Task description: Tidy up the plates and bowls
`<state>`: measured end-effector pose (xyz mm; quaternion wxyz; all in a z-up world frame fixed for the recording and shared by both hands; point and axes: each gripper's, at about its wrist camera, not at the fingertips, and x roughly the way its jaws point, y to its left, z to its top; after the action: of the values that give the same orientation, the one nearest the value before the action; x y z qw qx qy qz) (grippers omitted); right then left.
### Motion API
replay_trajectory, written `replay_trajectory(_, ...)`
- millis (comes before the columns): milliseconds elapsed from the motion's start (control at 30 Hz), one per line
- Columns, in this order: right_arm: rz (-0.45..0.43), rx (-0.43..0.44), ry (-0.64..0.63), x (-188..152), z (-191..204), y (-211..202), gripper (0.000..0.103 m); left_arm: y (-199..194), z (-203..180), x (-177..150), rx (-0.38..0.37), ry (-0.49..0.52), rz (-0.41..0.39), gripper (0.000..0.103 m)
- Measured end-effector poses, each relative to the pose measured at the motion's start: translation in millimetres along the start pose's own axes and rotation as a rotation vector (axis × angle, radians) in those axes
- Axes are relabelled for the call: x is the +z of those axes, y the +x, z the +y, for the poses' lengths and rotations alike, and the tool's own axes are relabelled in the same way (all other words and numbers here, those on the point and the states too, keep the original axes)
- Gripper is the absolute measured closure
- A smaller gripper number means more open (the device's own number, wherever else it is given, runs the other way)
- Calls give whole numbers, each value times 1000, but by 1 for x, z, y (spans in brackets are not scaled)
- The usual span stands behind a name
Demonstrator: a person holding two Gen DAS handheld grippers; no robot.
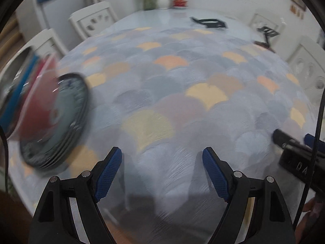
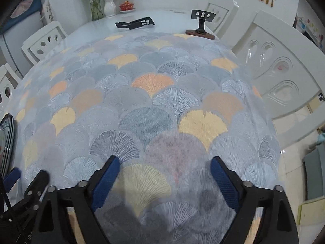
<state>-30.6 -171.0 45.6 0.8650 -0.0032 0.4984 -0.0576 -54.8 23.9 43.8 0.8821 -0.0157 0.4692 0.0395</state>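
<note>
A stack of dark-rimmed grey-blue plates (image 1: 67, 122) lies on the patterned tablecloth at the left, blurred. On it rests a red bowl (image 1: 38, 105), and blue and pale bowl rims (image 1: 14, 81) show behind that at the frame edge. My left gripper (image 1: 162, 149) hangs open over bare cloth to the right of the stack, nothing between its blue pads. My right gripper (image 2: 165, 158) is also open over bare cloth. In the right wrist view the plate stack's edge (image 2: 7, 140) shows at far left, with the left gripper (image 2: 28, 174) beside it. The right gripper (image 1: 292, 137) appears at the left wrist view's right edge.
The fan-patterned tablecloth (image 2: 154, 105) covers the near part of a white table. At the far end stand a black folded holder (image 2: 135, 23), a phone stand on a wooden base (image 2: 201, 26), a white vase (image 2: 109, 7) and a red lidded pot (image 2: 126, 6). White chairs (image 2: 274, 71) surround the table.
</note>
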Motion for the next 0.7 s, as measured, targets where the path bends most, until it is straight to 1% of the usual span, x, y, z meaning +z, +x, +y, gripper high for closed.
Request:
replay_trajectory(33,-3,4,7,-1,-2,2,3,2,-3,2,-3,10,-15,18)
replay_trajectory(67,-6,7,14,-1,-4,4,0,5,-7,5,-4,23,-27,14)
replay_trajectory(100,-17,17,18,-2,-6,5,0,9,-10,7,1,28,-33,6)
replay_trajectory(167,-36,19,11,-1,-6,6,0,13,-9,10,5,9,-38,2)
replay_trajectory(200,-40,18,5,-1,-6,7,0,15,-6,11,-8,-16,-25,0)
replay_trajectory(267,-44,11,-4,0,-3,8,0,17,-3,9,-22,-45,-22,0)
replay_trajectory(333,-48,11,4,0,-3,8,0,17,-3,9,-17,-50,-25,0)
replay_trajectory(433,-58,14,-3,-1,-4,7,0,17,-4,9,-23,-43,-24,0)
replay_trajectory(467,-69,17,-2,-4,-5,6,0,17,-3,8,-31,-38,-29,0)
replay_trajectory(500,-100,18,3,-7,-5,5,0,17,-3,8,-39,-26,-33,0)
replay_trajectory(533,-108,19,1,-9,-5,4,0,17,-2,8,-47,-15,-35,0)
replay_trajectory(700,-108,20,3,-9,-4,5,0,18,0,7,-69,-15,-50,0)
